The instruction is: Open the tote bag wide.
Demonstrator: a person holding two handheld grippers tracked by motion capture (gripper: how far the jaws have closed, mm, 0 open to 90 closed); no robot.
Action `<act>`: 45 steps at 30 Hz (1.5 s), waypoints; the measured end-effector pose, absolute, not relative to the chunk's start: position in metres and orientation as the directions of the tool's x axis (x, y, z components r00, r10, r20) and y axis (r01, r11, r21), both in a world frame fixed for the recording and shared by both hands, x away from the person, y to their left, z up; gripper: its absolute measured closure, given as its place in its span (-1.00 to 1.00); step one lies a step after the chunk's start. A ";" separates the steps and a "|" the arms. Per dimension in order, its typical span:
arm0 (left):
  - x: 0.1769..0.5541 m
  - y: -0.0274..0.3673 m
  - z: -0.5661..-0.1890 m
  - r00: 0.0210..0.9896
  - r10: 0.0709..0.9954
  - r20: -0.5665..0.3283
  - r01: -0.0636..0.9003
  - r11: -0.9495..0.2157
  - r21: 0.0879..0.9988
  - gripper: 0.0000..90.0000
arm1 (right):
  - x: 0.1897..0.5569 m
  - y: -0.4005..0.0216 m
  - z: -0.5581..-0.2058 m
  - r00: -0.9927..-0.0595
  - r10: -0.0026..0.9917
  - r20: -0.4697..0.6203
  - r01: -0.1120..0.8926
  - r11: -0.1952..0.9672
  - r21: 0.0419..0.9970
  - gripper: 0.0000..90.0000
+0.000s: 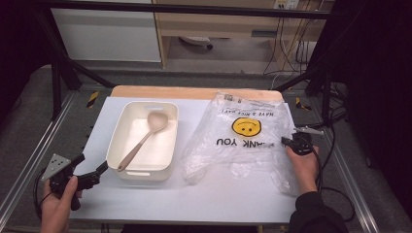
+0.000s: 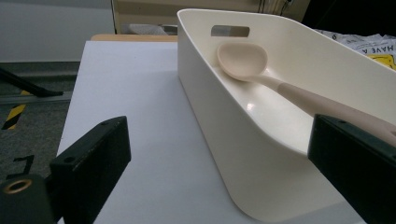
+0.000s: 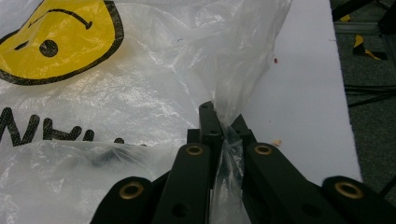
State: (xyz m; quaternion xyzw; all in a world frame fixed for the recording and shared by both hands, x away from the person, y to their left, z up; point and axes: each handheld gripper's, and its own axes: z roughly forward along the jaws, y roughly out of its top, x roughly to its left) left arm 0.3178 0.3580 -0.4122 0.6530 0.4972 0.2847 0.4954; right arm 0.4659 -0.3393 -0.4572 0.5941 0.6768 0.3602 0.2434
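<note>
A clear plastic bag (image 1: 243, 136) with a yellow smiley and black "THANK YOU" lettering lies crumpled on the right half of the white table. My right gripper (image 1: 291, 142) is shut on the bag's right edge; in the right gripper view the film (image 3: 224, 135) is pinched between the black jaws of the right gripper (image 3: 223, 122). A cream rectangular bin (image 1: 127, 170) stands at the left centre with a beige spoon (image 1: 145, 138) lying diagonally inside. My left gripper (image 1: 92, 172) rests open at the bin's near left corner, the bin's corner (image 2: 243, 154) between its spread jaws, untouched.
The white table surface (image 1: 194, 194) has bare room in front of the bin and bag. A wooden strip (image 1: 194, 92) runs along the far edge. Metal frame rails (image 1: 29, 160) flank both sides, and cables (image 1: 335, 145) trail on the right.
</note>
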 end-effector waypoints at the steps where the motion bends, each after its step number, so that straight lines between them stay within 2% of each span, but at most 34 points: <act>1: 0.318 0.358 -0.412 0.344 0.931 -0.120 0.366 -0.015 0.930 -0.87 | 0.465 -0.338 -0.456 -0.181 0.979 0.098 0.629 0.038 0.777 0.93; 4: 0.317 0.358 -0.412 0.344 0.931 -0.120 0.365 -0.015 0.931 -0.87 | 0.463 -0.335 -0.455 -0.198 0.976 0.091 0.621 0.053 0.782 0.65; 11: 0.317 0.359 -0.411 0.346 0.930 -0.122 0.363 -0.012 0.932 -0.87 | 0.450 -0.329 -0.436 -0.208 0.978 0.033 0.576 0.096 0.812 -0.29; 14: 0.317 0.358 -0.411 0.347 0.930 -0.122 0.361 -0.012 0.932 -0.87 | 0.443 -0.326 -0.426 -0.215 0.977 0.012 0.563 0.114 0.818 -0.53; 20: 0.317 0.359 -0.410 0.345 0.930 -0.126 0.361 -0.008 0.933 -0.87 | 0.427 -0.317 -0.404 -0.218 0.975 0.036 0.503 0.081 0.860 -0.70; 27: 0.316 0.361 -0.410 0.343 0.930 -0.131 0.360 -0.002 0.933 -0.87 | 0.418 -0.293 -0.392 -0.271 0.962 0.021 0.486 0.118 0.866 -0.79; 35: 0.318 0.369 -0.412 0.337 0.934 -0.115 0.364 -0.017 0.931 -0.88 | 0.412 -0.252 -0.390 -0.383 0.923 0.041 0.484 0.162 0.860 -0.84; 45: 0.322 0.377 -0.421 0.314 0.940 -0.132 0.420 -0.013 0.907 -0.87 | 0.401 -0.189 -0.395 -0.541 0.840 0.045 0.470 0.256 0.845 -0.87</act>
